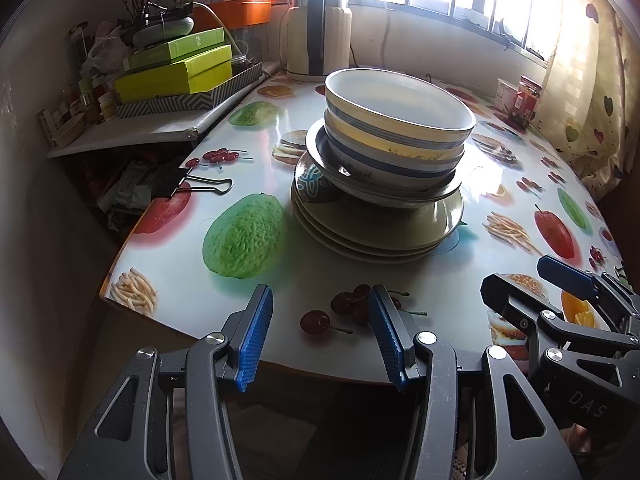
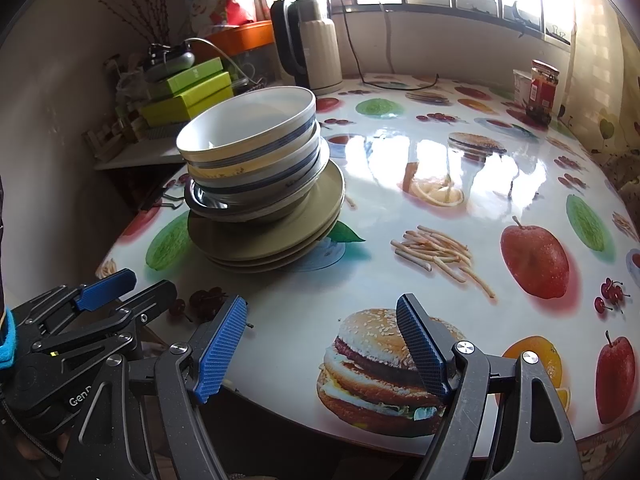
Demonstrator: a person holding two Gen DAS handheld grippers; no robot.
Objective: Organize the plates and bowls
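Taking the dish stack as landmark: to its left a black binder clip (image 1: 176, 185) is seen at the edge of the fruit-print table (image 1: 280, 264), and behind it a cream kettle (image 1: 318, 30). The stack itself, striped bowls (image 1: 396, 128) nested on a metal dish (image 1: 332, 168) atop olive plates (image 1: 376, 224), is set toward the table's left side. In front of it the left gripper (image 1: 320, 332) is held with jaws apart and empty, and right of it the right gripper (image 2: 320, 344) likewise, spread over a printed burger.

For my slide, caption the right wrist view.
Open right gripper facing blue-striped white bowls stacked on olive-green plates atop the glossy food-print table.
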